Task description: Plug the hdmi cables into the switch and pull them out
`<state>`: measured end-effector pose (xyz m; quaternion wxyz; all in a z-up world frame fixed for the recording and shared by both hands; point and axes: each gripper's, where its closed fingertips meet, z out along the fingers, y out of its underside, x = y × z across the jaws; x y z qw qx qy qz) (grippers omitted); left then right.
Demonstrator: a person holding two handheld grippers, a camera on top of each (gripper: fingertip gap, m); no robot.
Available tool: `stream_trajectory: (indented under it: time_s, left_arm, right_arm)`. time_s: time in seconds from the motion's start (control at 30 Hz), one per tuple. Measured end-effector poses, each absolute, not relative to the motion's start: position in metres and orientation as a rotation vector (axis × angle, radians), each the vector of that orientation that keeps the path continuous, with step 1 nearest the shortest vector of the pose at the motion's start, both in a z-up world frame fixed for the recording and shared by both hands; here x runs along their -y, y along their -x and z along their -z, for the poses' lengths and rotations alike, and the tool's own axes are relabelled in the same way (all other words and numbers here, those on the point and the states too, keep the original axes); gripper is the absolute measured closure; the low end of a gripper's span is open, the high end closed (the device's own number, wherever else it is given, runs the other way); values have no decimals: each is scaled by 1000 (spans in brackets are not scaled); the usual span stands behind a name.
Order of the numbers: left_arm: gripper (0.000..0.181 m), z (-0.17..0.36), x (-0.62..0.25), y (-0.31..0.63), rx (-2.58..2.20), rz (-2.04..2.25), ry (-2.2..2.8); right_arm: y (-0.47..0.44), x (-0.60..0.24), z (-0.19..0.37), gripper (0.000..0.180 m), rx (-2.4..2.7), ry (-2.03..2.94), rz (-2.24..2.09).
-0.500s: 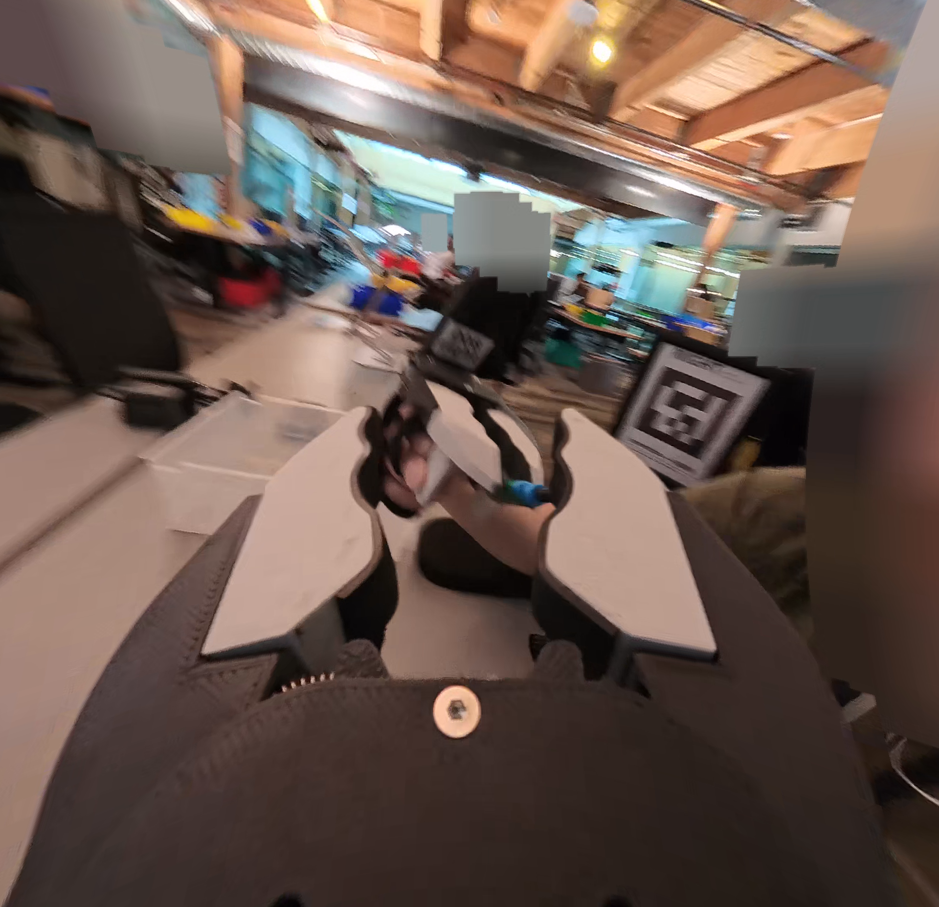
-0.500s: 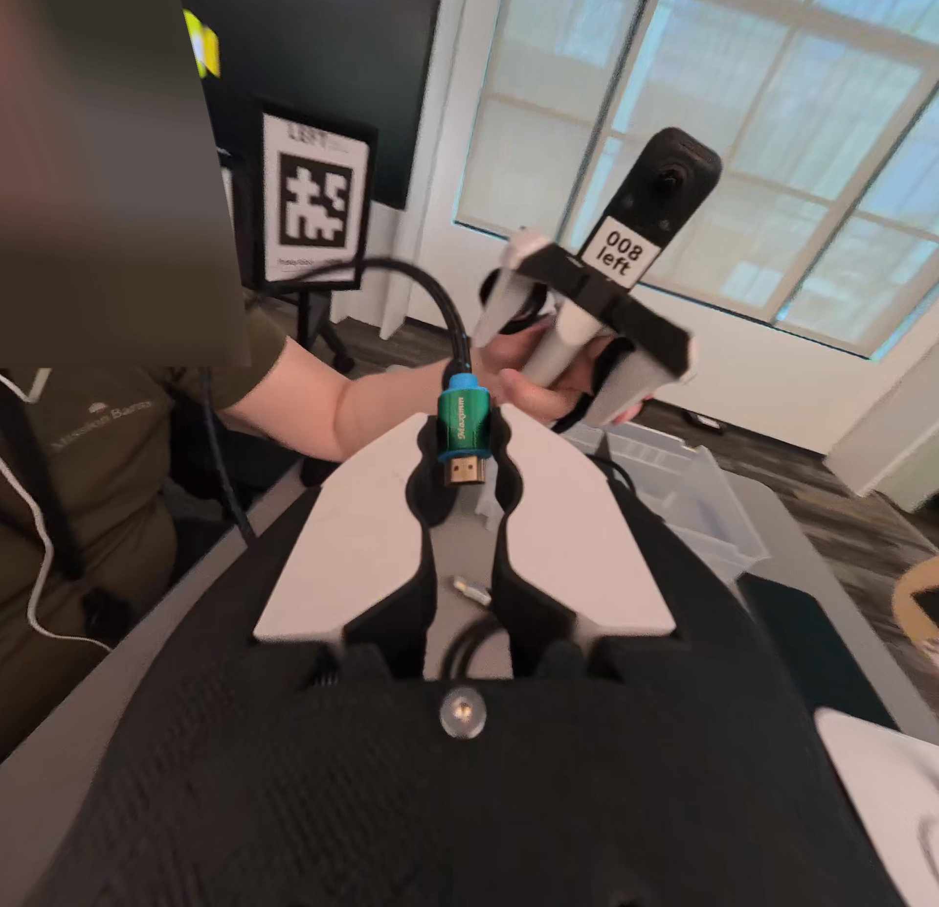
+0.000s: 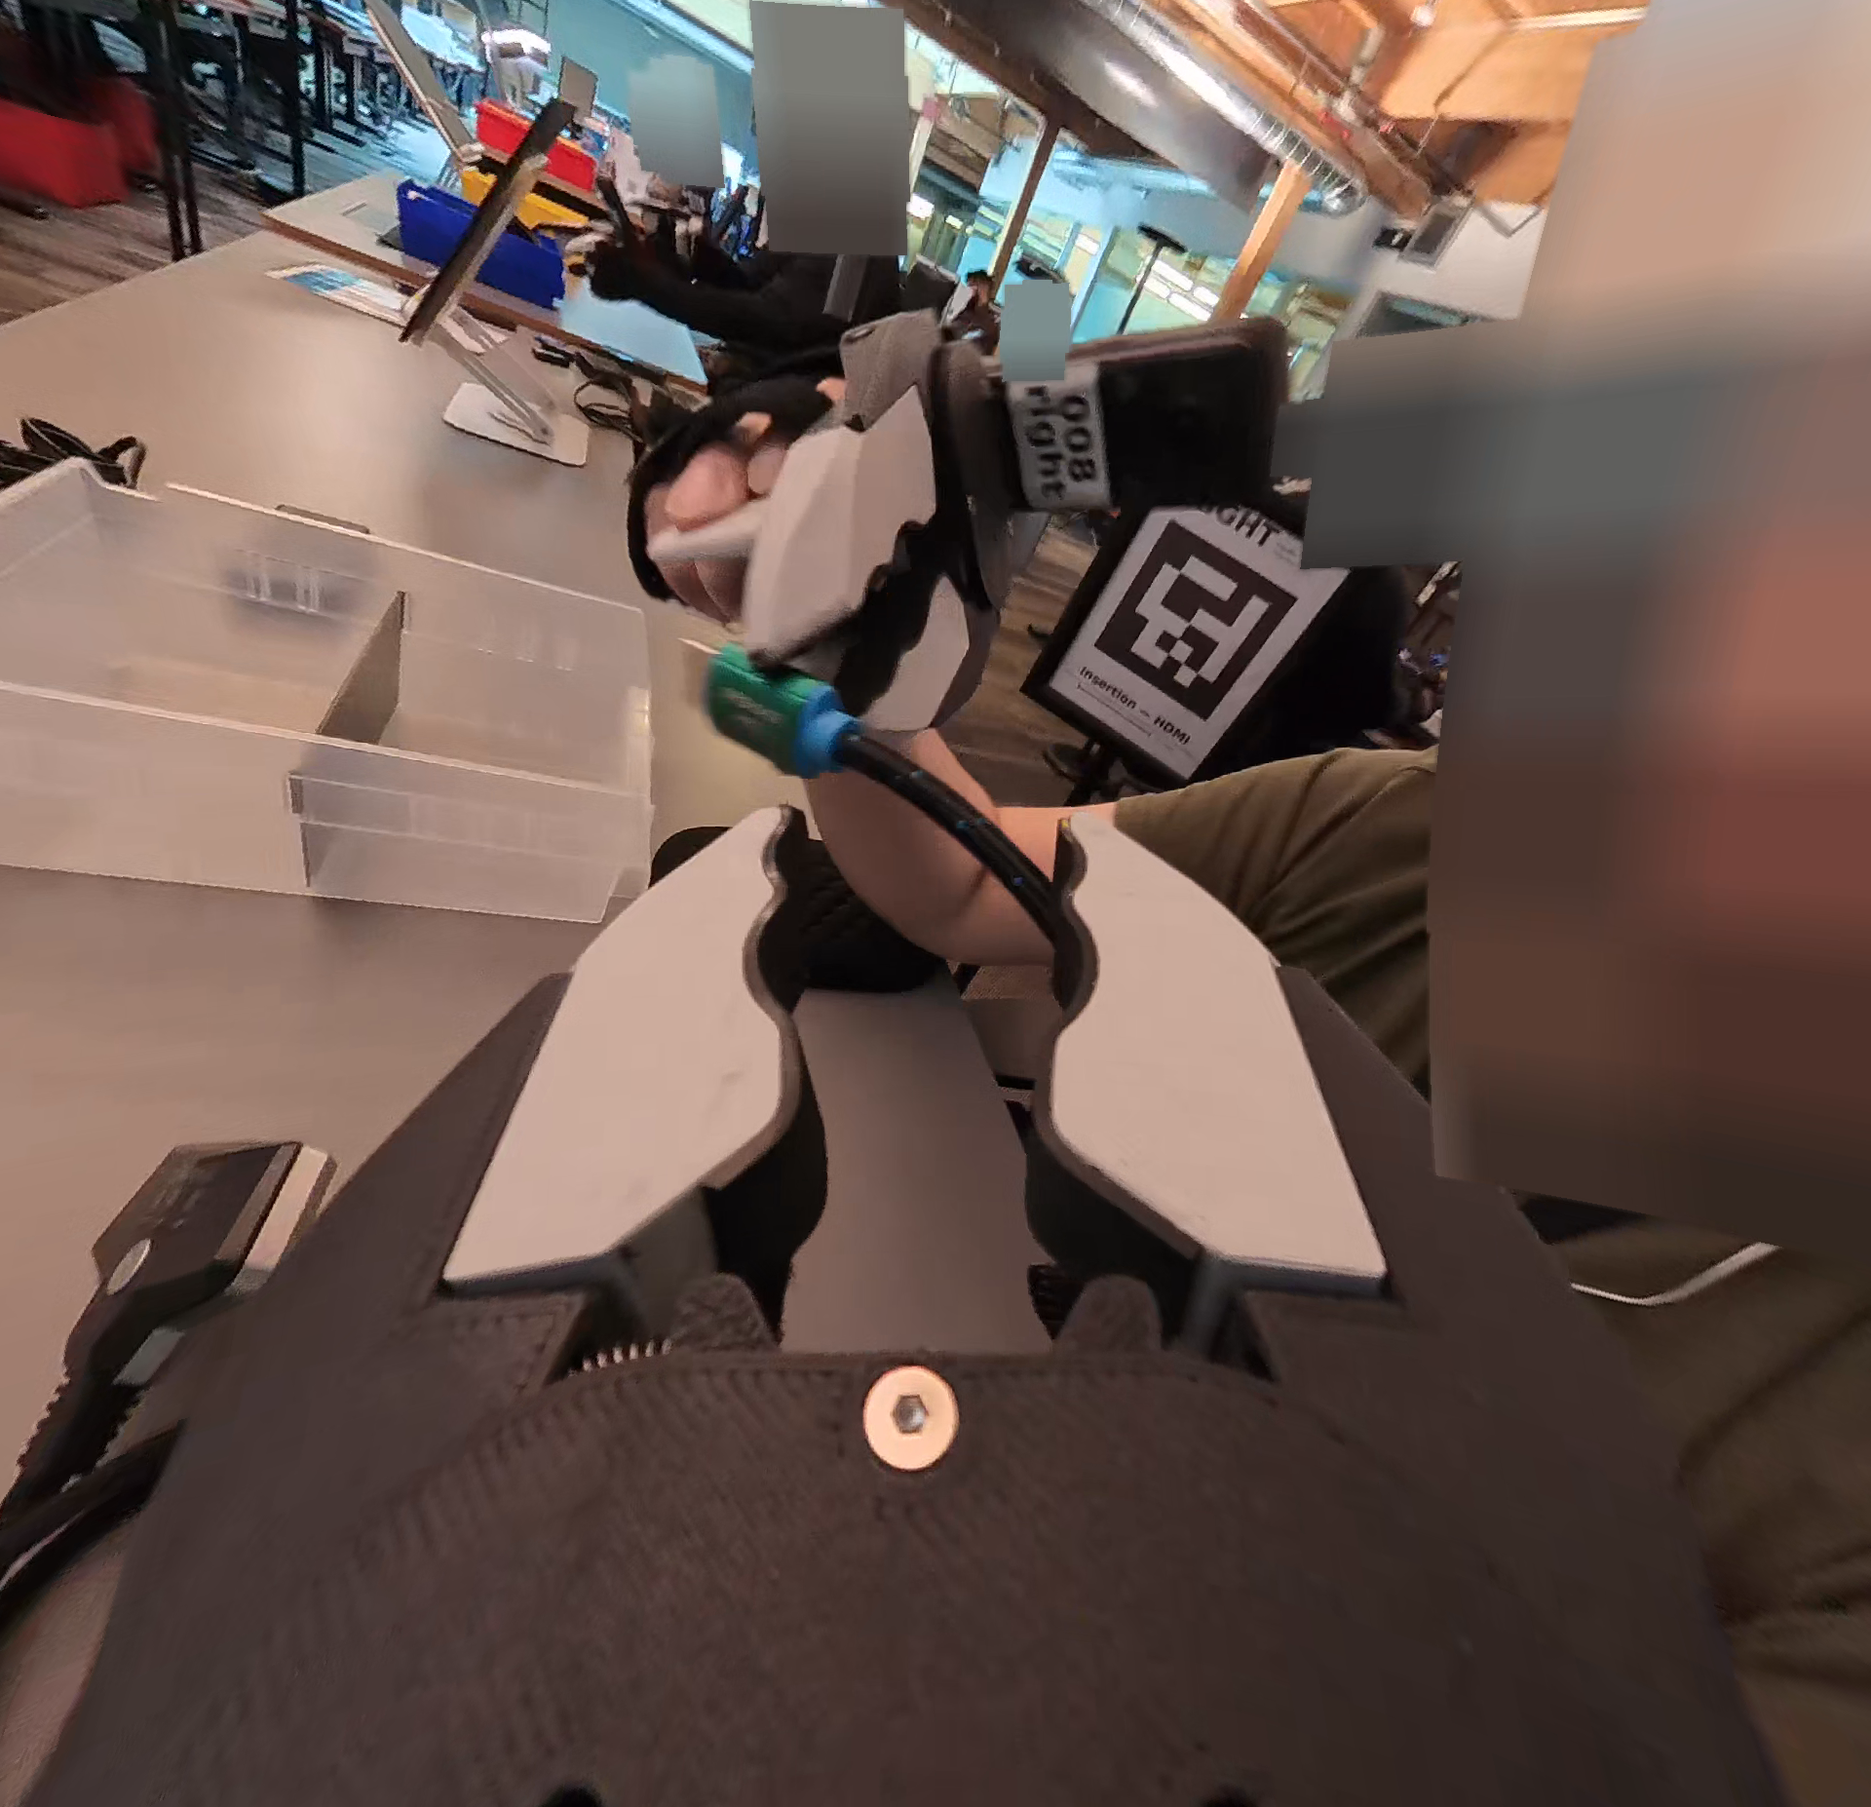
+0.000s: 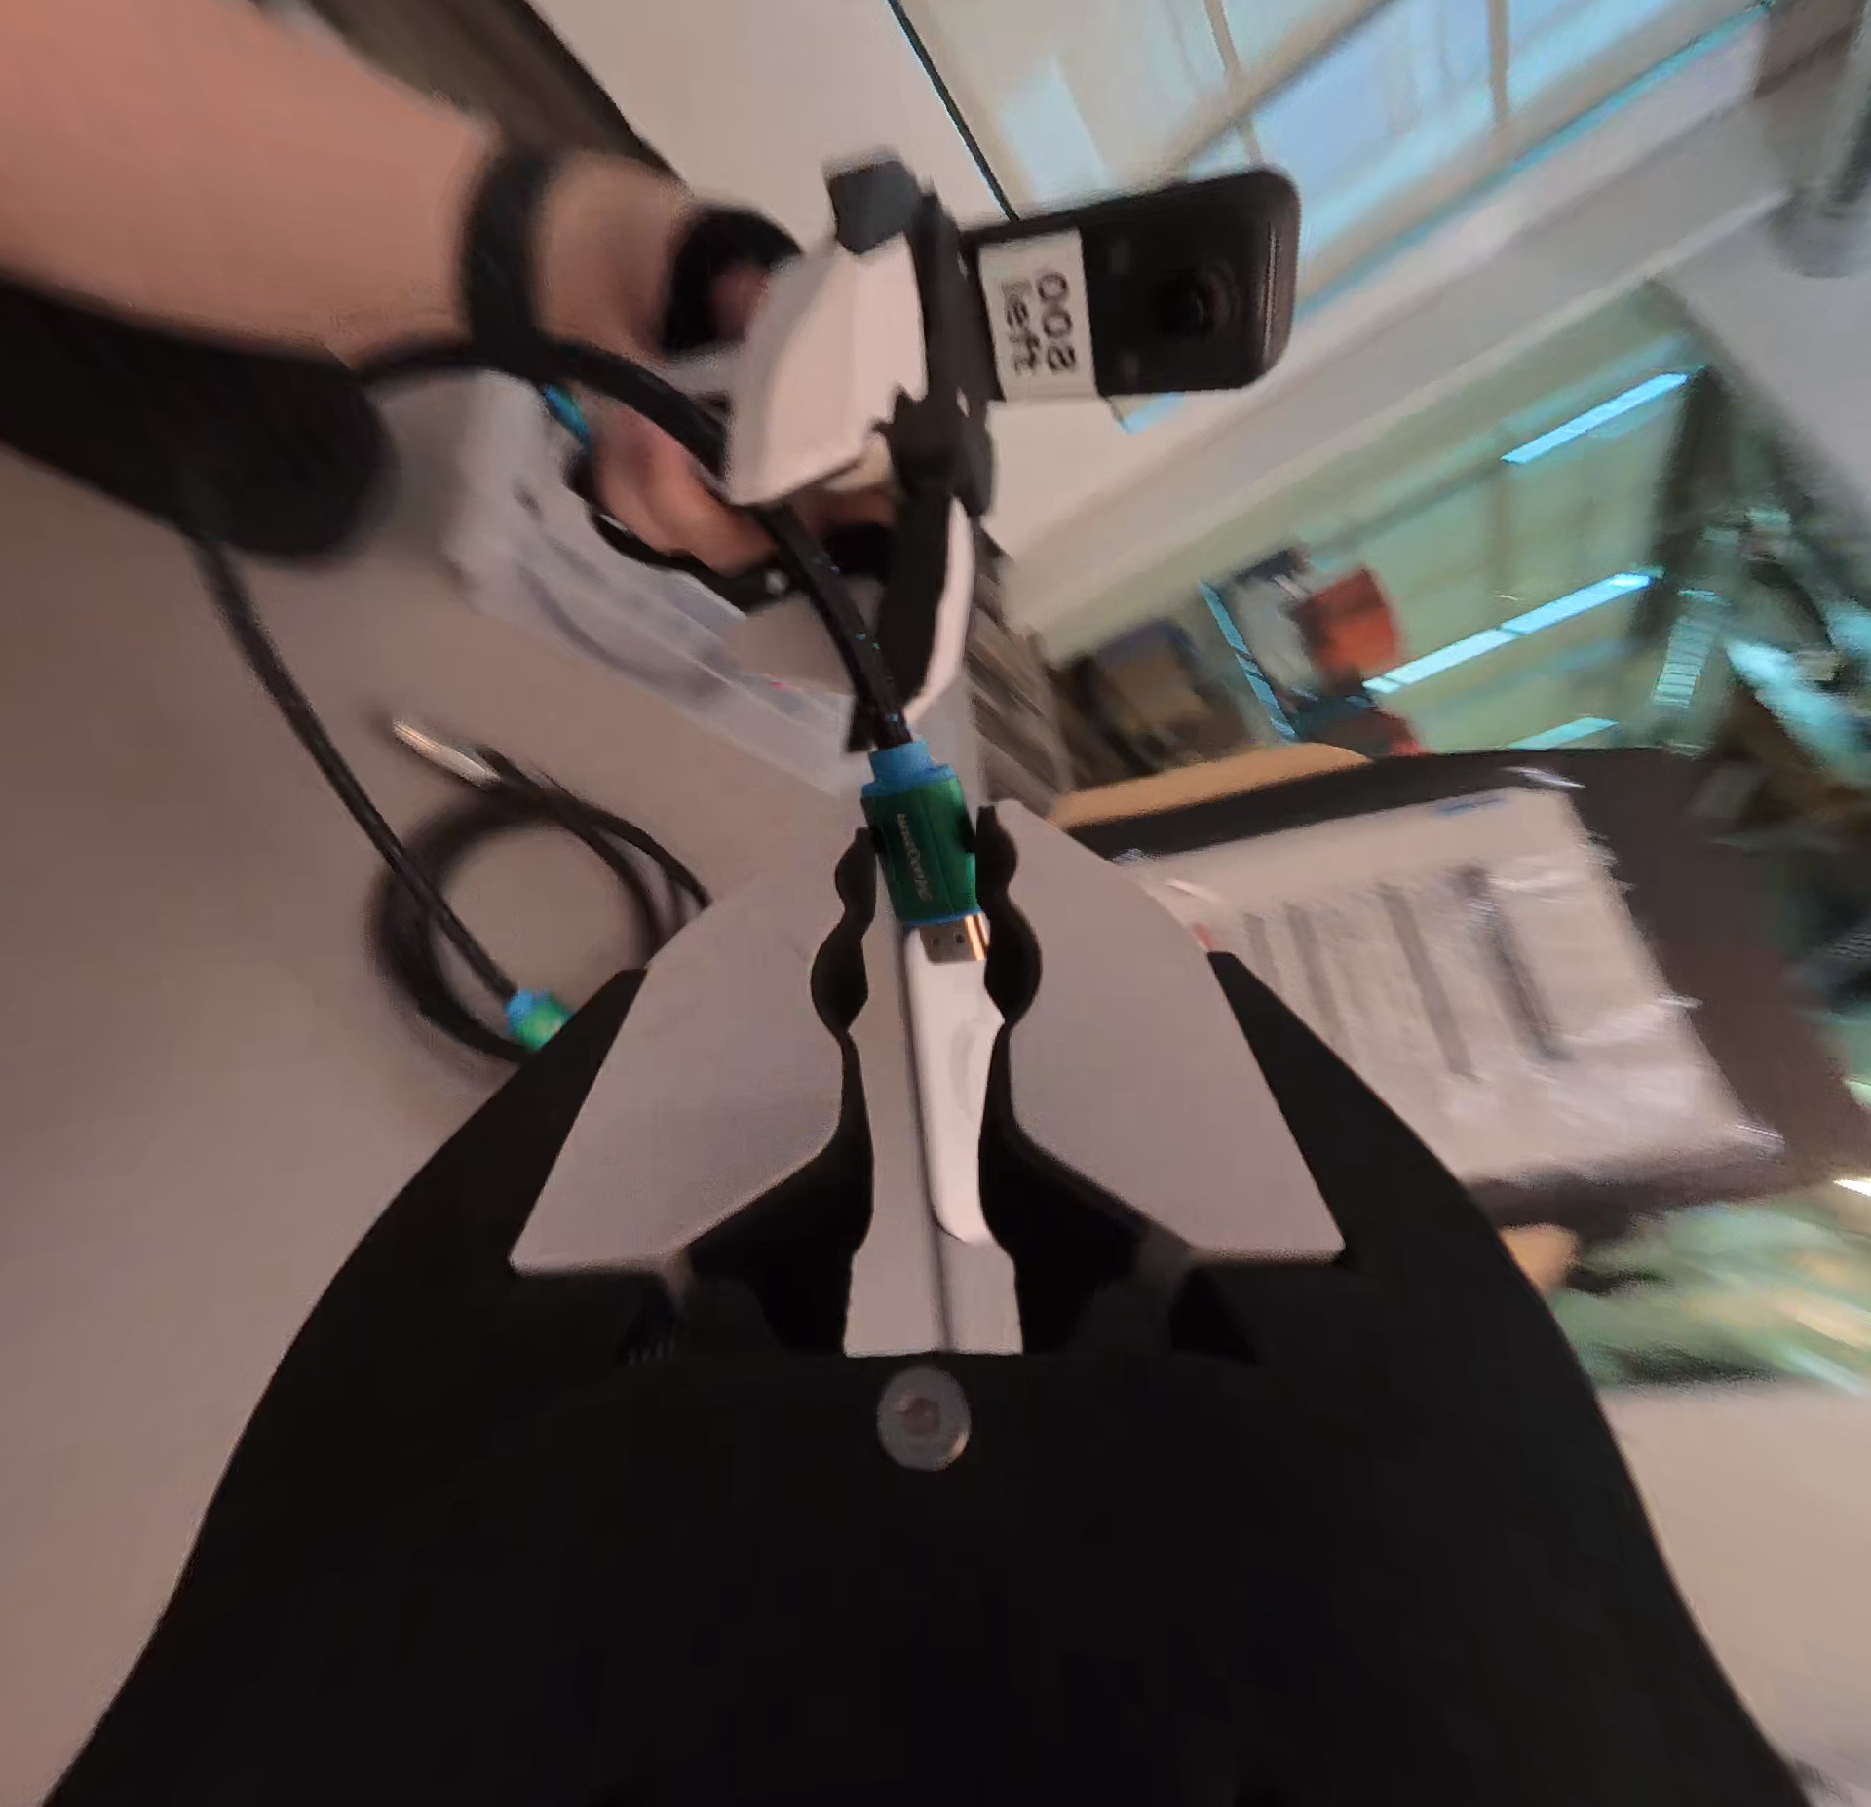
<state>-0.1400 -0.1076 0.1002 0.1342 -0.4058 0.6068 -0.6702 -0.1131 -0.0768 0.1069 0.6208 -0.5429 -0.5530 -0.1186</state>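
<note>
- Grey desk [image 3: 253, 999] fills the left side of the left wrist view, with a clear plastic bin [image 3: 334, 705] sitting on it at mid left.
- Left gripper [image 3: 916, 933], bottom center there, is spread wide with nothing clamped; the black cable just runs past its right finger.
- Right gripper [image 4: 916, 877] is pinched down on the green HDMI plug [image 4: 921, 857] at center frame, metal tip pointing back toward the camera.
- Another green plug [image 4: 535, 1017] lies on the desk lower left, by a loose cable coil [image 4: 486, 898].
- Can't spot the switch for sure.
</note>
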Motion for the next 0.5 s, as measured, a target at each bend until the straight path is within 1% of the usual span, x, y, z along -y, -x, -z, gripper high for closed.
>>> stream_trajectory:
  time_s: [0.03, 0.1, 0.2, 0.23, 0.3, 0.4, 0.5]
  left_arm:
    - [135, -99, 113, 138, -1773, 1927, 1175]
    - [138, -100, 125, 132, -1790, 1868, 1164]
    - [133, -103, 135, 121, -1743, 1672, 1125]
    - [136, -105, 141, 121, -1749, 1631, 1095]
    - [132, -115, 151, 121, -1704, 1630, 1064]
    - [134, -125, 157, 122, -1655, 1666, 1064]
    - [135, -124, 154, 120, -1640, 1648, 1098]
  right_arm:
    - [113, 75, -108, 160, 1262, 1234, 324]
    - [112, 69, -113, 160, 1224, 1203, 421]
    - [111, 62, -128, 161, 1129, 1075, 595]
    - [112, 63, -134, 161, 1095, 1018, 620]
    - [115, 69, -146, 162, 1016, 918, 608]
    - [119, 75, -154, 162, 934, 859, 533]
    - [119, 73, -154, 162, 892, 844, 531]
